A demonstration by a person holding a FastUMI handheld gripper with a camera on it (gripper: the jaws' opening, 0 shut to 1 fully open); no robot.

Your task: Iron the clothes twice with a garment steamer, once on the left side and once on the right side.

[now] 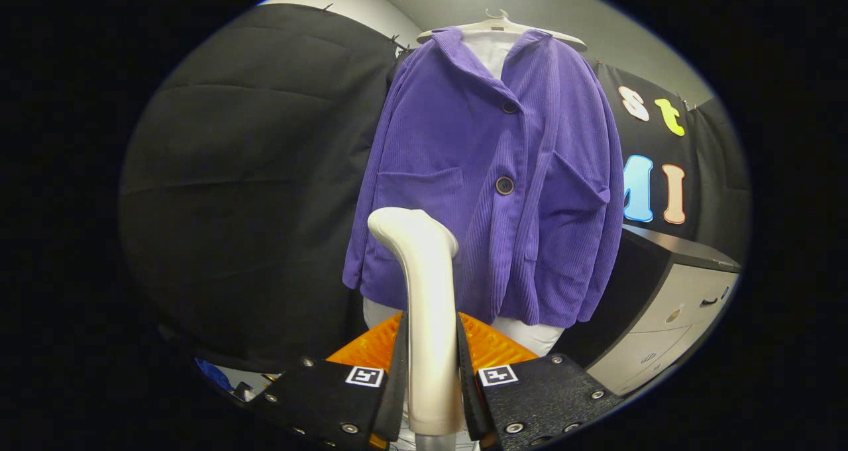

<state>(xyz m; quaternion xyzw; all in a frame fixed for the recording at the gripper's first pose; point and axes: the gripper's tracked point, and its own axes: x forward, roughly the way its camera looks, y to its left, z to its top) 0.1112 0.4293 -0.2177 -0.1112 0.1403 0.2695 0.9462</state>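
Observation:
A purple corduroy jacket (490,179) hangs buttoned on a pale hanger (501,27), over a white garment whose hem shows below it. My gripper (430,345) is shut on the white handle of the garment steamer (427,292), both fingers pressing its sides. The steamer rises upright between the fingers, and its rounded head bends forward toward the jacket's lower left front, just under the left chest pocket. Whether the head touches the cloth I cannot tell.
A pale cabinet with drawers (676,318) under a dark top stands to the right of the jacket. Black cloth (252,186) hangs to the left of it. Something blue (215,375) lies low beside the left finger.

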